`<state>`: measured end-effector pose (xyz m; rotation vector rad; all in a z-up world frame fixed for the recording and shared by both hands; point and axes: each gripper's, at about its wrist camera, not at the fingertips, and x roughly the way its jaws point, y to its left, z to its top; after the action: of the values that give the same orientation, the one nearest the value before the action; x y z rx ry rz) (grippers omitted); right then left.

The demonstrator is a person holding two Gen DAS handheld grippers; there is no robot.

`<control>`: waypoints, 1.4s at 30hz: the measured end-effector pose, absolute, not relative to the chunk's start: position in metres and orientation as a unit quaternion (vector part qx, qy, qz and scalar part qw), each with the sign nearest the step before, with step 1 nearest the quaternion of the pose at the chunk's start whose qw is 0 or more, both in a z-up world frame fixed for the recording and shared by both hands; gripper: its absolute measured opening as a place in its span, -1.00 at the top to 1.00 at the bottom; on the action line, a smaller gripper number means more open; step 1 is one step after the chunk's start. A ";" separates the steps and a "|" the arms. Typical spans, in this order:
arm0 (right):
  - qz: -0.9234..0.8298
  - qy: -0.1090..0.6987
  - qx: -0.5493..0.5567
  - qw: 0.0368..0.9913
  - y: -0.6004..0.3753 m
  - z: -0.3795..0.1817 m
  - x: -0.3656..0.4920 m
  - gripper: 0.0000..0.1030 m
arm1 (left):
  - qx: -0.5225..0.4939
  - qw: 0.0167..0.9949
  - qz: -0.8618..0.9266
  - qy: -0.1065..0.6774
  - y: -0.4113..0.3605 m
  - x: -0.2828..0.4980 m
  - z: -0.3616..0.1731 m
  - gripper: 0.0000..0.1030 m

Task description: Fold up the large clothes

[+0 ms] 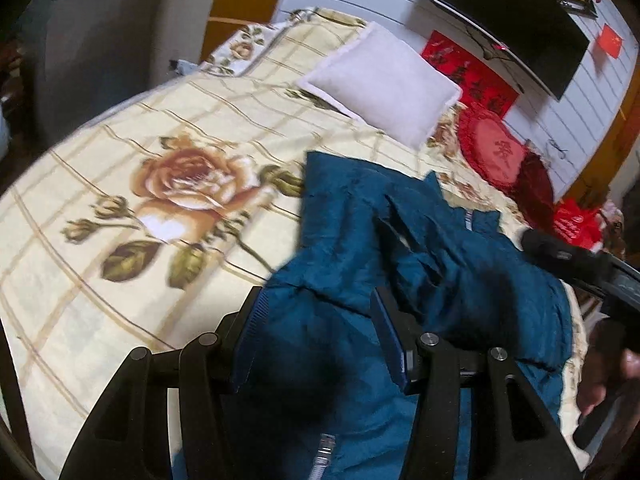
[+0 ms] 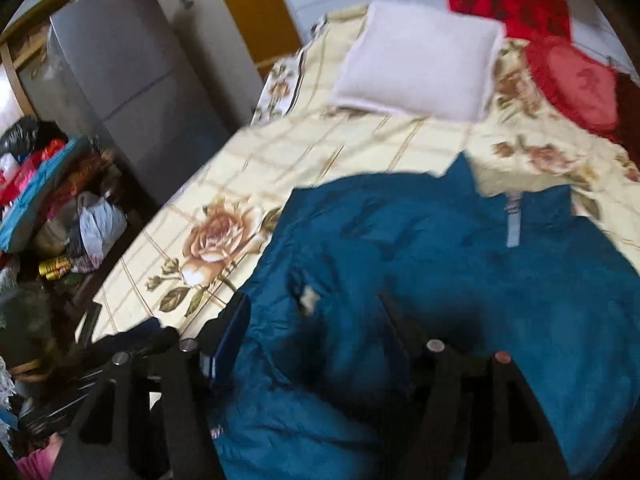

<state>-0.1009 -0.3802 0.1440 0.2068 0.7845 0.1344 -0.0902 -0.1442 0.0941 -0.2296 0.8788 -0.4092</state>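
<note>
A teal-blue padded jacket (image 1: 400, 248) lies crumpled on a bed with a cream rose-print cover (image 1: 120, 200). In the left wrist view my left gripper (image 1: 316, 300) is open, its jaws standing wide apart over the jacket's near part, fabric between them. My right gripper (image 1: 560, 252) shows at the right edge of that view, over the jacket's far side. In the right wrist view the jacket (image 2: 460, 260) fills the lower right, zipper (image 2: 513, 224) up. My right gripper (image 2: 316, 308) is open with its jaws wide over the jacket.
A white pillow (image 1: 384, 84) and a red heart cushion (image 1: 496, 152) lie at the head of the bed. A dark TV (image 1: 508, 16) hangs on the wall. A grey fridge (image 2: 132, 80) and a cluttered pile of bags (image 2: 52, 208) stand left of the bed.
</note>
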 end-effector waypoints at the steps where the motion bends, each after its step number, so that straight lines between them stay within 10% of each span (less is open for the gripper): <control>1: 0.049 0.376 0.091 0.921 -0.391 0.150 -0.114 -0.35 | -0.114 0.875 -0.206 0.423 -0.148 -0.091 0.093 -0.23; 14: -0.112 0.368 0.165 0.908 -0.553 0.130 -0.252 -0.39 | -0.060 0.870 -0.223 0.437 -0.243 -0.080 0.071 -0.33; 17: -0.137 0.364 0.166 0.906 -0.570 0.124 -0.260 -0.39 | -0.024 0.862 -0.221 0.456 -0.263 -0.064 0.062 0.48; 19: -0.161 0.368 0.138 0.905 -0.572 0.122 -0.256 -0.39 | -0.019 0.870 -0.218 0.442 -0.262 -0.060 0.069 0.51; 30: -0.240 0.389 0.152 0.876 -0.618 0.055 -0.181 -0.12 | 0.006 0.881 -0.208 0.425 -0.249 -0.049 0.051 0.34; 42: -0.212 0.340 0.122 0.908 -0.581 0.113 -0.222 -0.15 | 0.014 0.909 -0.199 0.365 -0.241 -0.070 0.103 -0.17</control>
<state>-0.2220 -0.5808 0.1134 0.2515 0.7017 -0.4381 -0.0696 -0.2414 0.1028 0.0297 0.7518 -0.4114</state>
